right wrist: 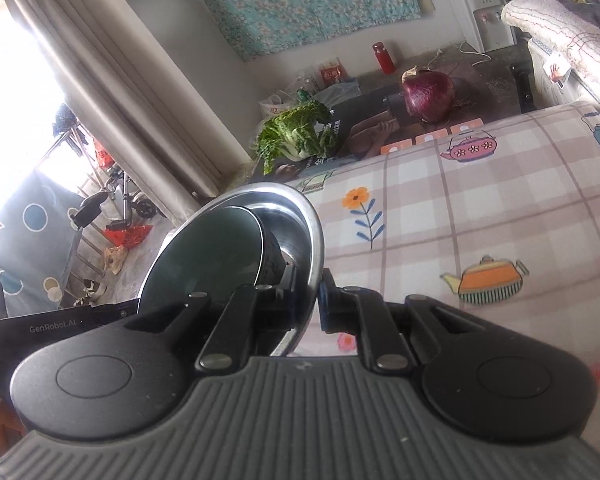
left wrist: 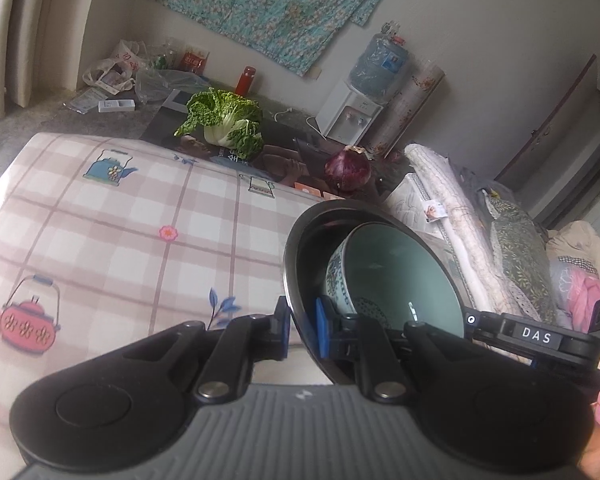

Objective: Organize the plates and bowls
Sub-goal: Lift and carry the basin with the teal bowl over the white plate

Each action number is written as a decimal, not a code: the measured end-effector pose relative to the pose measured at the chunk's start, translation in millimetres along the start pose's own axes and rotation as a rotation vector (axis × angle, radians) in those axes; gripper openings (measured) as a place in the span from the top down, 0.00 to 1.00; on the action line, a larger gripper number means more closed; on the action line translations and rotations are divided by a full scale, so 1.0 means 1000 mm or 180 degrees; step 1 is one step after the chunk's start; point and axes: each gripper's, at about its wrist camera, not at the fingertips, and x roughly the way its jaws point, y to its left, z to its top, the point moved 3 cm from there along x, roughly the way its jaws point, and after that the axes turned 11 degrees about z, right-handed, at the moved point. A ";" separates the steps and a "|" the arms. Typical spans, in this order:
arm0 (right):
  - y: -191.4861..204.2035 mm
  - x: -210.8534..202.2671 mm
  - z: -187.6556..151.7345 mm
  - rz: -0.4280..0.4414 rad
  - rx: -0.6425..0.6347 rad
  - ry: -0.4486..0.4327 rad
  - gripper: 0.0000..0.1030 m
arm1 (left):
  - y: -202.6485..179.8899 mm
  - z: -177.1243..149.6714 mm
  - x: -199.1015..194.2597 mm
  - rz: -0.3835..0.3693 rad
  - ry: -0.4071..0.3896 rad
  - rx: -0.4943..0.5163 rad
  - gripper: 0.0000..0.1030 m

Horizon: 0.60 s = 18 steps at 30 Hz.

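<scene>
Only the left wrist view shows the water dispenser [left wrist: 350, 114] and folded bedding [left wrist: 512, 248] at 2 o'clock; only the right wrist view shows the curtain [right wrist: 112, 80] and a bright window at 10 o'clock. Both show the cabbage [left wrist: 224, 122] and red onion [left wrist: 347, 170] beyond the checked surface [left wrist: 112, 220].

The left hand-held gripper [left wrist: 303, 330] is clamped narrowly on the rim of a metal bowl [left wrist: 296, 256], which rises toward 1 o'clock from its fingertips. A blue-green ceramic bowl [left wrist: 392, 272] sits inside it. The right hand-held gripper [right wrist: 316, 300] pinches the opposite rim, the metal bowl [right wrist: 312, 232] leaning toward 11 o'clock, held above the surface's cloth.
</scene>
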 end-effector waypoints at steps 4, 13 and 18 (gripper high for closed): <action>0.011 -0.017 -0.028 0.0024 0.0036 0.0084 0.89 | 0.007 -0.023 -0.019 -0.0004 -0.0008 -0.0028 0.88; 0.019 -0.029 -0.087 -0.0006 0.0068 0.0249 0.88 | 0.023 -0.073 -0.030 0.0047 0.0053 -0.0074 0.88; 0.016 -0.023 -0.107 -0.0061 0.0055 0.0351 0.88 | 0.032 -0.088 -0.024 0.0090 0.0140 -0.0119 0.88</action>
